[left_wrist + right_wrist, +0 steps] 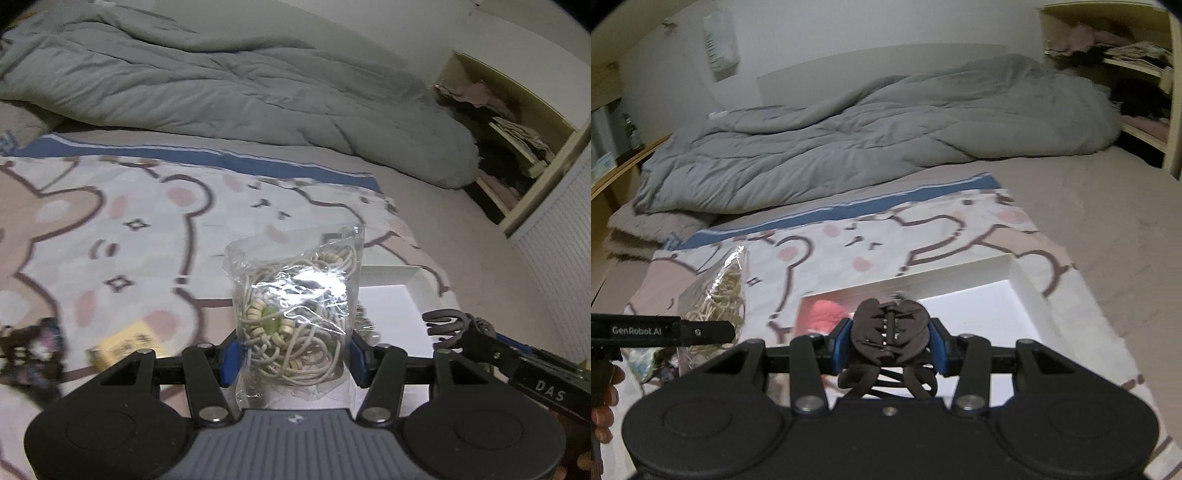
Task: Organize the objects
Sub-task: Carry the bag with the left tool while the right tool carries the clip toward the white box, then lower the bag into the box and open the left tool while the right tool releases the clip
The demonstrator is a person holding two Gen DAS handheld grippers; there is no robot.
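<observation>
My left gripper [293,356] is shut on a clear plastic bag of beaded cream cords [295,310], held upright above the bear-print blanket [122,229]. That bag [718,295] also shows at the left of the right wrist view. My right gripper [888,341] is shut on a dark brown hair claw clip [888,328], held over the white tray [1019,277]. The clip [448,326] pokes in at the right of the left wrist view. The tray's rim [391,275] lies just behind the bag. Something pink [825,312] lies inside the tray at its left.
A rumpled grey duvet [221,85] covers the far half of the bed. An open shelf unit [513,140] with clothes stands at the right. A yellow packet [125,345] and a dark patterned item [33,343] lie on the blanket at the left.
</observation>
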